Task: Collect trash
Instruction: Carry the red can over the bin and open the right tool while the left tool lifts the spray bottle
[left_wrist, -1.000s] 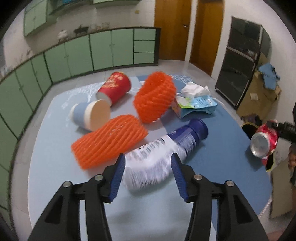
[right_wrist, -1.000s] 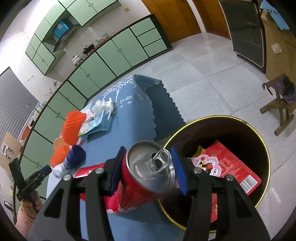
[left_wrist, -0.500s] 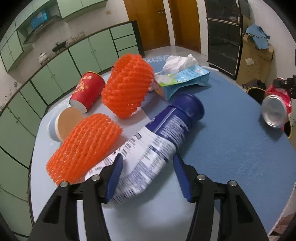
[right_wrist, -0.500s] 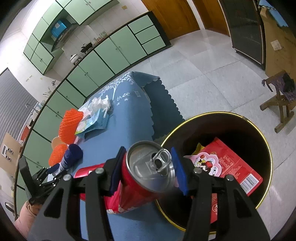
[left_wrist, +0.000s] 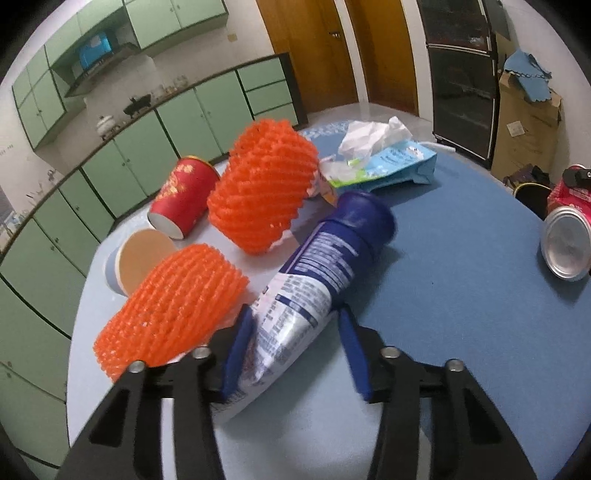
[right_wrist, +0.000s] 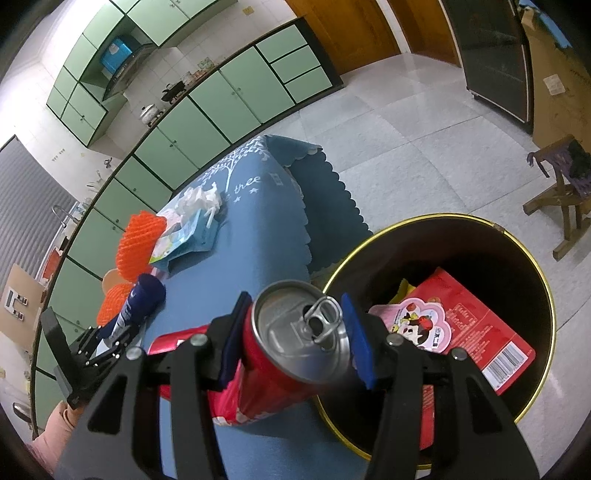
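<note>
Left gripper (left_wrist: 293, 350): jaws closing around the lying blue-capped bottle (left_wrist: 310, 288).
Right gripper (right_wrist: 295, 343): clamping the red can (right_wrist: 295, 343), near the bin's (right_wrist: 532, 273) rim.

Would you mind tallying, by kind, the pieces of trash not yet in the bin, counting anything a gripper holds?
Orange foam nets: 2
Paper cups: 2, red cup, blue cup
Blue and white tube: 1
Tissue pack: 1
Red can: 1
Total: 7
</note>
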